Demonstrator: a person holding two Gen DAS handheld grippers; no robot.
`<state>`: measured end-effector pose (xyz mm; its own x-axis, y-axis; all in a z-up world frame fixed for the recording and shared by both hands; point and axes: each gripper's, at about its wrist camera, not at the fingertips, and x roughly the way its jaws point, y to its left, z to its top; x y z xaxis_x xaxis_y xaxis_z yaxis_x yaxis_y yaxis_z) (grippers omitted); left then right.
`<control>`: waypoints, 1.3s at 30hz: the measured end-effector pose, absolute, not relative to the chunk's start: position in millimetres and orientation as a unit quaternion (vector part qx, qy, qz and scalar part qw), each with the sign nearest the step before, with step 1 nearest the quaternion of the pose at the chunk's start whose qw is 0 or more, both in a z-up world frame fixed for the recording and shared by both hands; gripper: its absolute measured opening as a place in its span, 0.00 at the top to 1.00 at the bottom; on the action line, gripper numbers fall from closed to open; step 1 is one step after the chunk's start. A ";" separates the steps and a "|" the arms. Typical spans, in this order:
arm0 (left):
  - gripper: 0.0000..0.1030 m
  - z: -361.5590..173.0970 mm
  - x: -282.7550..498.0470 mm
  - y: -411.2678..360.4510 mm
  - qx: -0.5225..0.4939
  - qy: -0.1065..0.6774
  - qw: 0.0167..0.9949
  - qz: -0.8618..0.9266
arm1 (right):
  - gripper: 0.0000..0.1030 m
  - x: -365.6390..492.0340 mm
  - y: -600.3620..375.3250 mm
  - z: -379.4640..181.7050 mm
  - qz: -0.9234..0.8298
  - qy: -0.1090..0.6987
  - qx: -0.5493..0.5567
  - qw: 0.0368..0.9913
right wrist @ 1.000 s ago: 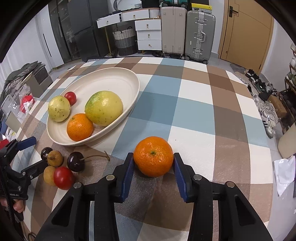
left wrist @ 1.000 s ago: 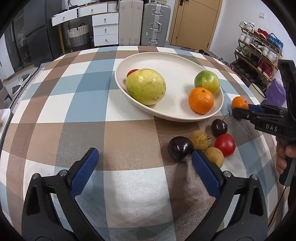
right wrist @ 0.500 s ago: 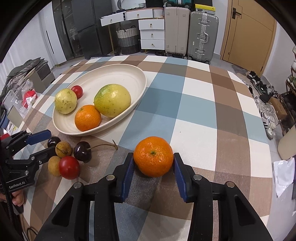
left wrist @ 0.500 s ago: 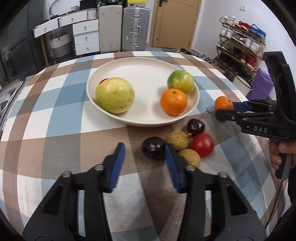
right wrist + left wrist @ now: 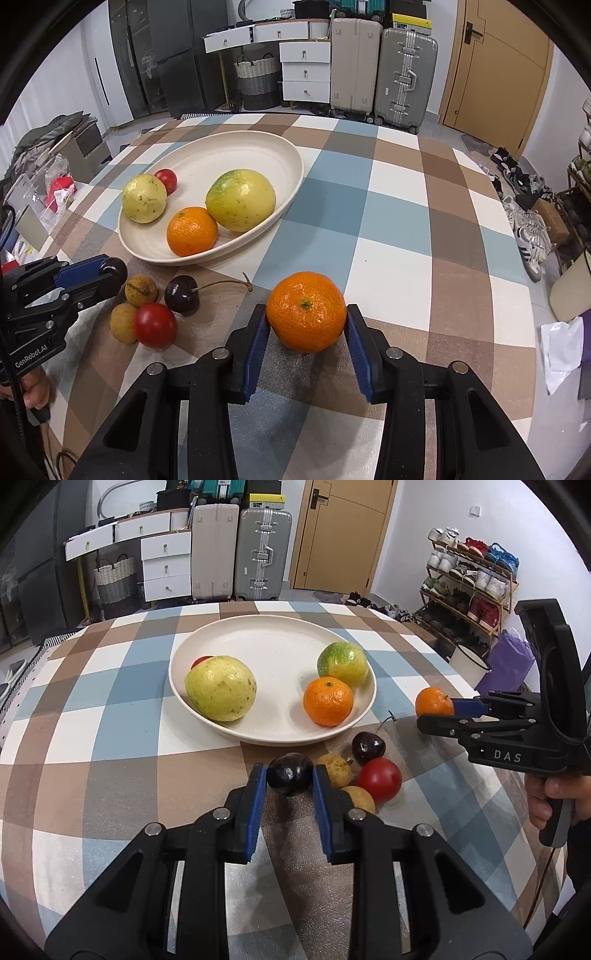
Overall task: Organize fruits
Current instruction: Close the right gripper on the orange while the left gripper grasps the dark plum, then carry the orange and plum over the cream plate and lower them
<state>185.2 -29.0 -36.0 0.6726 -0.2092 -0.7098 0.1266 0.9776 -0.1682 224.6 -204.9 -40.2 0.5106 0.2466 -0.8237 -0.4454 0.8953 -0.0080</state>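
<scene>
Now we have the left claw [image 5: 290, 781] clamped on the dark plum [image 5: 290, 778], the right claw [image 5: 306, 325] clamped on a tangerine [image 5: 306, 312]; next, lift both into the plate [image 5: 273, 635].

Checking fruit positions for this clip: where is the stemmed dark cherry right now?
The dark cherry lies on the tablecloth just below the plate's near rim, between the longan and the held orange.

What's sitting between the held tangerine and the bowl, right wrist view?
Bare checked tablecloth lies between the tangerine and the bowl; the stemmed cherry sits off to the left, its stem reaching toward that gap.
</scene>
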 end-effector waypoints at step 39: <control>0.78 46.1 179.9 -6.1 -0.063 0.306 0.949 -0.050 | 0.59 222.1 -195.6 21.0 0.233 0.384 -0.067 0.891</control>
<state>179.9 -6.1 46.1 0.8077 -0.1336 -0.5743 0.0567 0.9871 -0.1499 222.1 -195.6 21.0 0.5959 0.3635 -0.7161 -0.4667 0.8824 0.0596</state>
